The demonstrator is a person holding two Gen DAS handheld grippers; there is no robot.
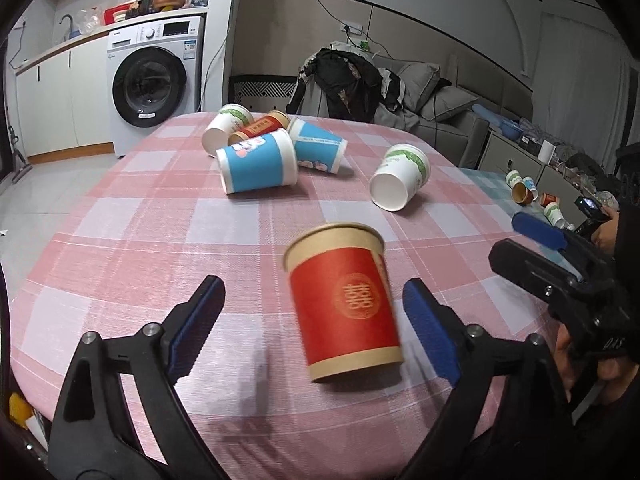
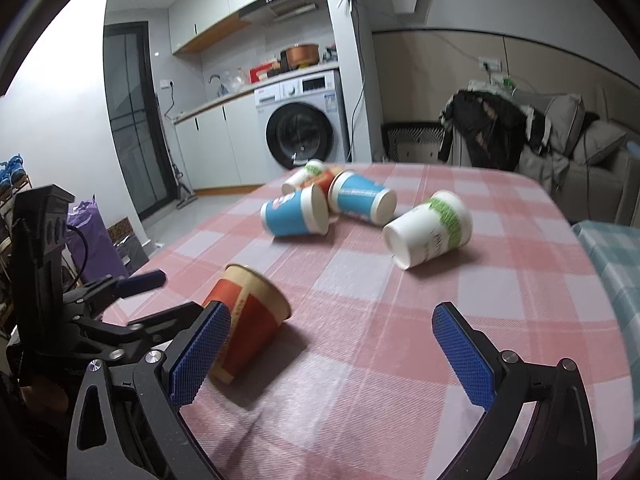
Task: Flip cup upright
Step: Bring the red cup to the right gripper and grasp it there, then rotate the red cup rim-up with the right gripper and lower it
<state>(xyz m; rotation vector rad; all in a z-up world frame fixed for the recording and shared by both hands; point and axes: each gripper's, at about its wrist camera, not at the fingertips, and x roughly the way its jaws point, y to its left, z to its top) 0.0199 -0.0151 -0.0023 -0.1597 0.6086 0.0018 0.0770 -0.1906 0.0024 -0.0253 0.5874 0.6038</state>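
Observation:
A red and tan paper cup (image 1: 346, 302) stands nearly upright on the pink checked tablecloth (image 1: 132, 240), rim up and slightly tilted, between the blue pads of my open left gripper (image 1: 314, 330), touching neither pad. In the right wrist view the same cup (image 2: 248, 324) leans tilted, just left of my open, empty right gripper (image 2: 332, 354). The left gripper (image 2: 136, 296) shows at the left edge of that view. The right gripper (image 1: 536, 232) shows at the right of the left wrist view.
Several paper cups lie on their sides farther back: a blue one (image 1: 258, 166), another blue one (image 1: 318, 146), a red one (image 1: 260, 126), a white-green one (image 1: 226, 126) and a white-green one (image 1: 400, 176) apart to the right. A washing machine (image 1: 154, 80) and sofa (image 1: 436, 96) stand beyond the table.

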